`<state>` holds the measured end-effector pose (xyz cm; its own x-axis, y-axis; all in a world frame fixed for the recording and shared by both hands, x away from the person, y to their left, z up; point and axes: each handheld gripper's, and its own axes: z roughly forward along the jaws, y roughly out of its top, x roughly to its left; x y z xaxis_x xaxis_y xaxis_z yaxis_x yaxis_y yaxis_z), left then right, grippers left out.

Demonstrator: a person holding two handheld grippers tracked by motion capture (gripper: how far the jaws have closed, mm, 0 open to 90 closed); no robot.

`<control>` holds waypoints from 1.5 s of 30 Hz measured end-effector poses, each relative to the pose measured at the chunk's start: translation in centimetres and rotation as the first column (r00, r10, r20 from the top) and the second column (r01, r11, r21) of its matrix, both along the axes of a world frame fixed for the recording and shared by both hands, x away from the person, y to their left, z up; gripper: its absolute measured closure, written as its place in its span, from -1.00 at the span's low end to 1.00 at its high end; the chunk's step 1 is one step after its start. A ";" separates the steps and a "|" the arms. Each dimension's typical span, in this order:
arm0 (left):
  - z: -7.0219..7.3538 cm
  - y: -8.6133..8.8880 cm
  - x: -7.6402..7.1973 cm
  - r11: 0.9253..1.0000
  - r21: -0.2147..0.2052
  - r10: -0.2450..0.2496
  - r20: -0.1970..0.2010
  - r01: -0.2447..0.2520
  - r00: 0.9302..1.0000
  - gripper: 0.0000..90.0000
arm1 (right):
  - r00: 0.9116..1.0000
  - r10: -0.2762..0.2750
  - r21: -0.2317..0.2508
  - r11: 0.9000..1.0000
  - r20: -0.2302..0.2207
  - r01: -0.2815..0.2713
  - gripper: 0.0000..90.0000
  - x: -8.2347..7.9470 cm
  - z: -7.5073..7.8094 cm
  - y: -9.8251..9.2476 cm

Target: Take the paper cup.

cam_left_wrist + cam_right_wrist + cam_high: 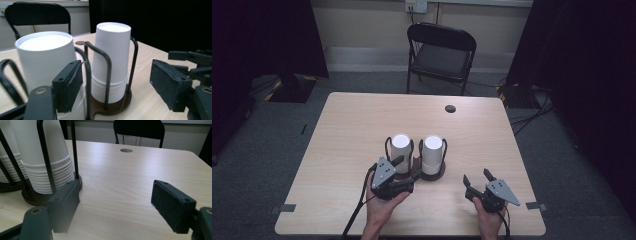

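Cups are what I am working toward: two stacks of white paper cups stand upside down in a dark holder with wire loops, near the middle of the table [347,150]. I hold my left gripper [399,161] just beside the left stack [401,150], on my side of it, because I want to take the top cup, and its loops leave free only some sides of the stack. In the left gripper view the jaws stand apart and nothing is between them; one pad [68,85] is in front of the left stack [47,60], close to its wall, but I cannot tell if it touches, and the other pad is in free air at the right. The right stack [112,57] stands behind, inside its own wire loops [98,53]. My right gripper [477,176] waits lower on the table, apart from the holder, with the jaws open and empty; I judge I keep it there to be ready to steady the base [35,197] when the cup is pulled. Some things I cannot see well: the bottom of the left stack is cut off by the frame and by my own jaw, the number of cups in each stack is hard to count, and the far side of the holder is hidden behind the cups. A black chair [442,50] stands behind the table
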<state>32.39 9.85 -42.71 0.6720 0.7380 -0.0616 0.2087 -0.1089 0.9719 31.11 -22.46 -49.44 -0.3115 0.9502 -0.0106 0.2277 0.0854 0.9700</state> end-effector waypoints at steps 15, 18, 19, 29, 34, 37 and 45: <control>1.7 -1.4 1.6 0.999 0.007 -0.037 0.011 0.037 0.999 -0.50 | 1.000 0.003 0.002 1.000 -0.003 -0.003 -0.51 0.0 0.0 0.0; 2.0 -1.7 1.9 0.999 0.010 -0.043 0.015 0.043 0.999 -0.50 | 1.000 0.002 0.000 1.000 -0.003 -0.002 -0.51 0.0 0.0 0.0; 2.2 -2.0 2.2 0.999 0.022 -0.048 0.018 0.047 0.999 -0.50 | 1.000 0.000 0.000 1.000 -0.004 0.000 -0.51 0.0 0.0 0.0; 3.4 -3.2 3.7 0.996 0.043 -0.073 0.026 0.072 0.997 -0.47 | 1.000 -0.001 0.003 1.000 -0.011 0.001 -0.51 0.1 0.0 0.0; 3.9 -3.7 4.5 0.996 0.042 -0.084 0.022 0.083 0.996 -0.47 | 1.000 0.001 0.005 1.000 -0.010 -0.001 -0.51 0.1 0.0 0.0; 4.3 -4.3 5.2 0.994 0.055 -0.099 0.011 0.098 0.995 -0.47 | 1.000 0.002 0.005 1.000 -0.011 -0.002 -0.51 0.1 0.0 0.0; 4.3 -5.1 7.0 0.993 0.054 -0.102 -0.019 0.103 0.995 -0.48 | 1.000 0.000 0.007 1.000 -0.010 0.000 -0.50 0.1 0.0 0.0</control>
